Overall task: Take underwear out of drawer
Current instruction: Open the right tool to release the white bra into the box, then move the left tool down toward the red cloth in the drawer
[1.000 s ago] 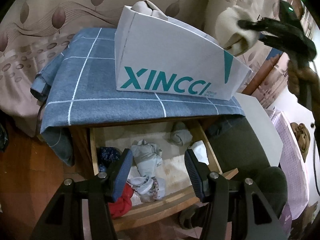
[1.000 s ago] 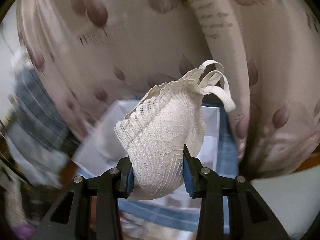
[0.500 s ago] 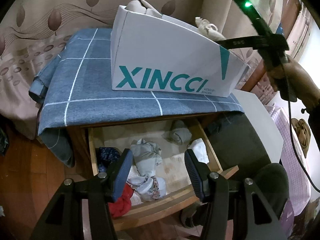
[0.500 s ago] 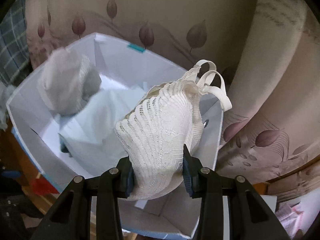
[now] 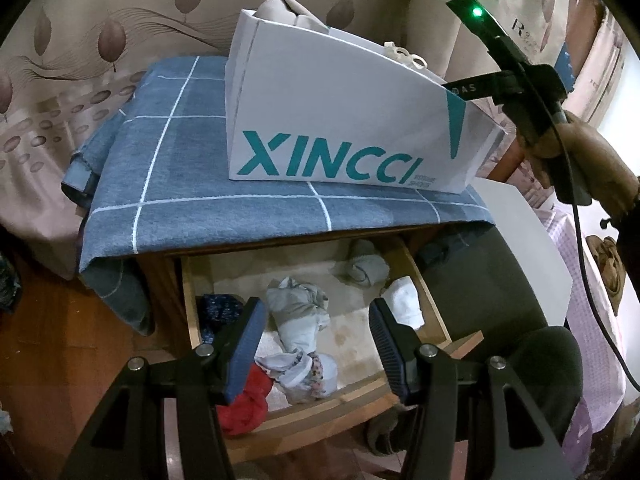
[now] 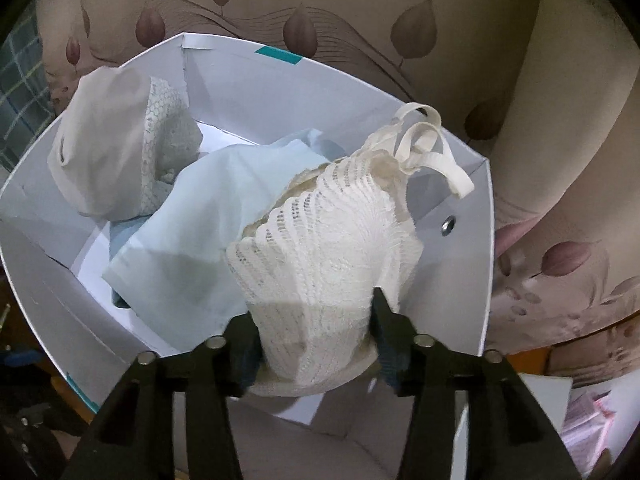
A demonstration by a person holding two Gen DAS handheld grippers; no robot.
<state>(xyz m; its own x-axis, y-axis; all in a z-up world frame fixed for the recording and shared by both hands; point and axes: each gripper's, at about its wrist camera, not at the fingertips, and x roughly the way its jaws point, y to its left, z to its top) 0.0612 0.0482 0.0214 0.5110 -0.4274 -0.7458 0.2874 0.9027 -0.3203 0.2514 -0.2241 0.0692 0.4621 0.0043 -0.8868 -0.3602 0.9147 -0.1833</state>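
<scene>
My right gripper (image 6: pixel 316 332) is shut on a cream lace bra (image 6: pixel 336 252) and holds it inside the open top of the white XINCCI box (image 6: pixel 486 248). The box holds a pale blue garment (image 6: pixel 192 236) and a beige bra (image 6: pixel 108 148). In the left wrist view the box (image 5: pixel 344 120) stands on the blue checked cloth (image 5: pixel 168 152) above the open wooden drawer (image 5: pixel 424 280). The drawer holds several bundled garments, among them a grey one (image 5: pixel 296 308) and a red one (image 5: pixel 248 400). My left gripper (image 5: pixel 316 344) is open and empty above the drawer's front.
The right gripper's body and hand (image 5: pixel 532 92) show at the box's right end. A dark chair (image 5: pixel 500 312) stands right of the drawer. Leaf-patterned curtain (image 6: pixel 360 12) hangs behind the box. Wooden floor (image 5: pixel 48 340) lies at left.
My right gripper carried the lace bra from in front of the curtain to over the box and lowered it into the box. The left gripper barely moved.
</scene>
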